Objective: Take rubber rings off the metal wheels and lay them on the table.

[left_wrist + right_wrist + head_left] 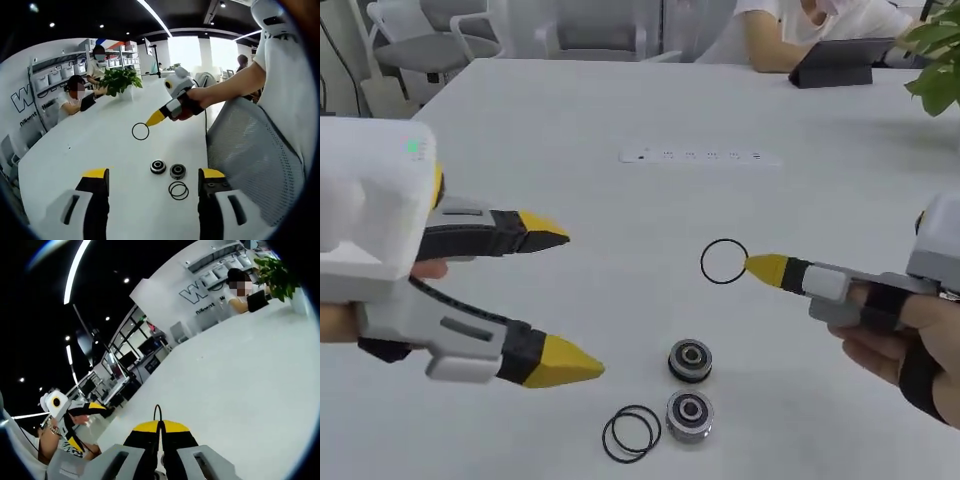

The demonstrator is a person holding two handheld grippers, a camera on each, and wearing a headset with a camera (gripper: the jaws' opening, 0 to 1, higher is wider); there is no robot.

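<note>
From the head view, I have the left gripper [560, 298] out over the left side of the bench [570, 120], its 2 yellow-tipped fingers [545, 229] spread wide apart with nothing between them. The right gripper [766, 268] comes in from the right, and its fingers are pressed together on a thin black rubber ring [703, 262]. The ring sticks out from the tips toward the middle of the bench. In the right gripper view, the ring's edge shows as a dark line rising from the seam between the 2 closed fingers. I cannot tell whether this ring touches the bench surface or hangs just above it.

Nearer to me, between the 2 grippers, 2 small metal wheels stand side by side, almost touching. The far wheel [690, 361] looks dark around its rim; the near wheel [689, 415] shows bare silvery metal. Just to the left of the near wheel, 2 loose rings [606, 436] lie flat on the bench, overlapping each other.

Farther back, a white power strip [700, 155] lies on the bench. At the far end a person [770, 30] sits by a dark tablet [840, 60], with a green plant [935, 60] at the right edge.
</note>
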